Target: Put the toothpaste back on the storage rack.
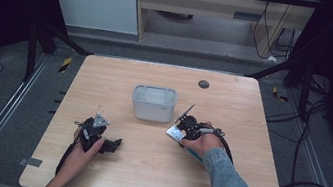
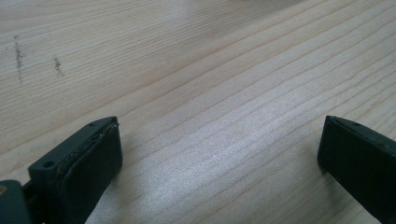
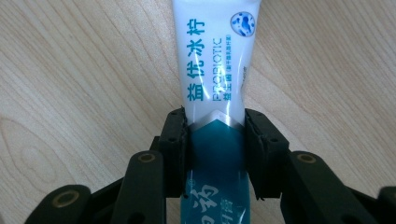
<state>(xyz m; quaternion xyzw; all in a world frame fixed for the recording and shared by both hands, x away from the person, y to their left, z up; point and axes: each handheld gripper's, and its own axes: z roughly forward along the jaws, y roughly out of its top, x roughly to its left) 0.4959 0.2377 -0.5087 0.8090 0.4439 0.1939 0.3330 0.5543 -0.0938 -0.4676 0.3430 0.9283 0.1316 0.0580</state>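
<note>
A white and teal toothpaste tube with blue lettering is clamped between the two black jaws of my right gripper, just above the wood. From above, that gripper sits right of centre with the tube's white end sticking out to the left. A grey-white rectangular bin stands just behind it, open side up. My left gripper rests low at the front left, jaws spread wide. Between its fingers lies bare wood.
The light wooden table has a small dark round cap near its back edge. Black frame legs and cables lie on the floor around the table. Metal rails run along both sides.
</note>
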